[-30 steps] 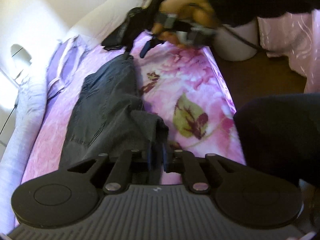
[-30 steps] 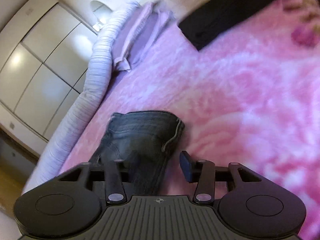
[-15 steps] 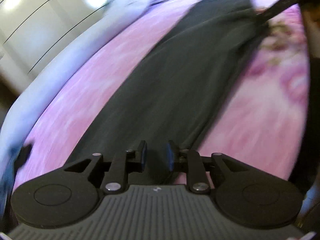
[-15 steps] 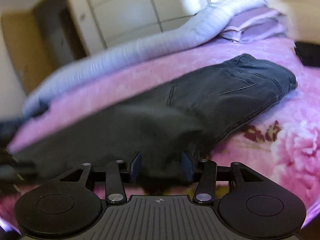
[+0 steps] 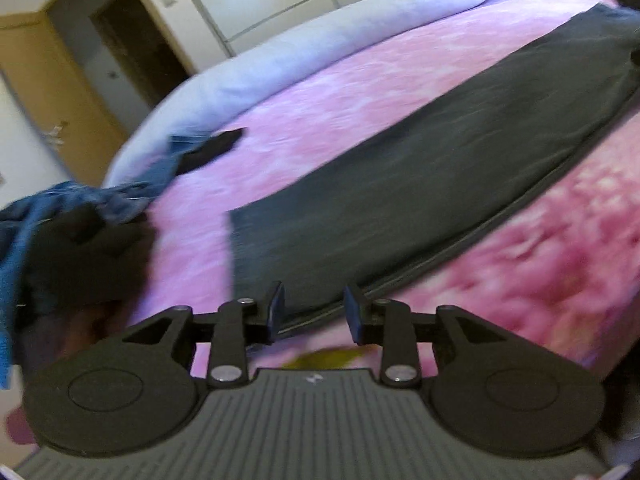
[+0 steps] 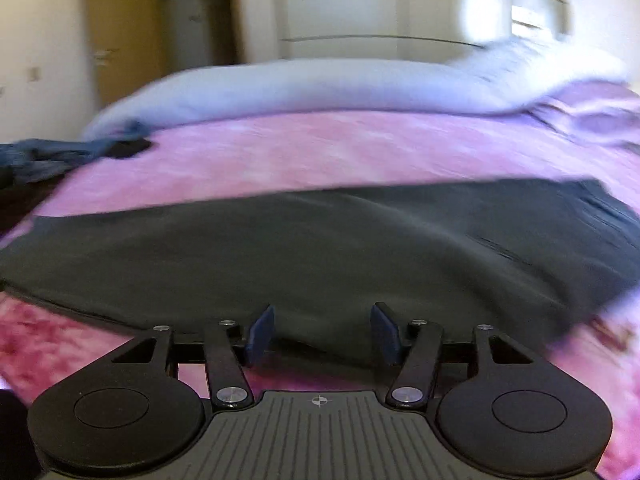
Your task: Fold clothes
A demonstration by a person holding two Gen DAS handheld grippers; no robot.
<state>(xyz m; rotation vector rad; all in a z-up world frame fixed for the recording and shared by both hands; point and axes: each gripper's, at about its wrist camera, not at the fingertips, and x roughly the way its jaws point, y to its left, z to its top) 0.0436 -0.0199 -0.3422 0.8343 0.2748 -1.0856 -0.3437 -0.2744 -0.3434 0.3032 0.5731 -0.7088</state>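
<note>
Both my grippers had let go of the dark grey trousers [image 5: 420, 176], which now lay flat and long on the pink bedspread [image 5: 320, 92], with my left gripper [image 5: 314, 312] spread wide at their hem end and my right gripper [image 6: 322, 334] spread wide at their near edge.

pink bedspread [image 5: 360, 92], white wardrobe [image 6: 380, 8] (glossy)
</note>
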